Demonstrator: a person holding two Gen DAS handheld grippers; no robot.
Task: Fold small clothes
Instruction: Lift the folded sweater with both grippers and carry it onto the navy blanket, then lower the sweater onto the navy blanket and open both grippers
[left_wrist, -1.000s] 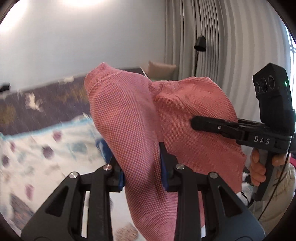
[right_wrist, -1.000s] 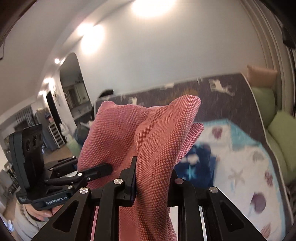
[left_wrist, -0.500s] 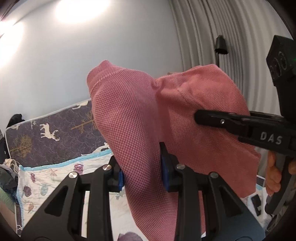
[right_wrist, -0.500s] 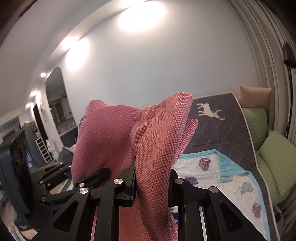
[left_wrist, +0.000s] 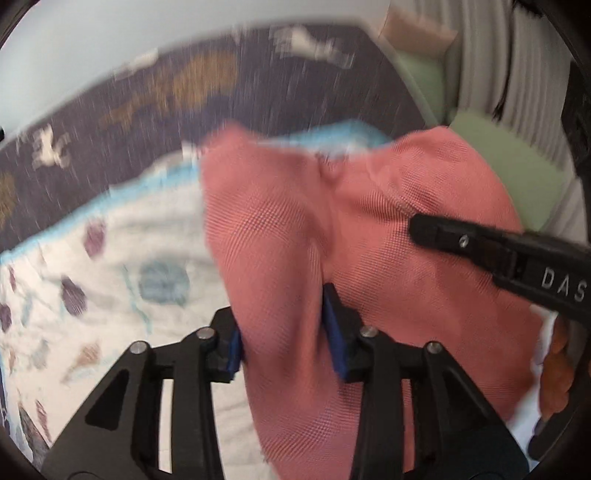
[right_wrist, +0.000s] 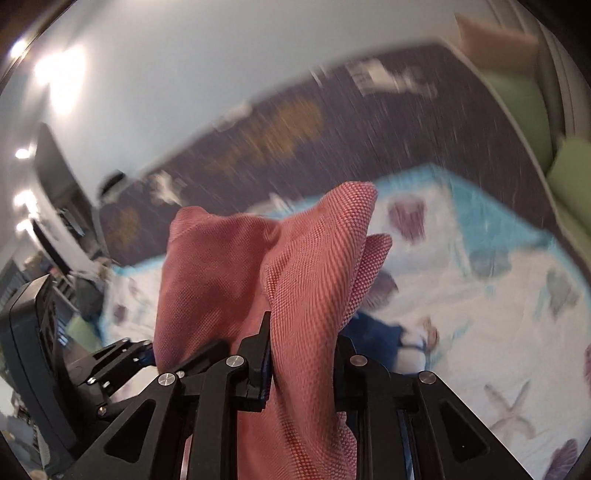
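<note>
We hold the pink garment (left_wrist: 295, 236) above the quilt (left_wrist: 110, 295); left gripper (left_wrist: 284, 332) and right gripper (right_wrist: 301, 354) jaws are opening, fabric between both.

A home bedroom: a bed (right_wrist: 480, 295) under a white quilt printed with shells and starfish, a dark deer-patterned blanket (left_wrist: 258, 92) at its far end, green cushions (right_wrist: 569, 177) beside it, pleated curtains (left_wrist: 517, 55) behind them.
</note>
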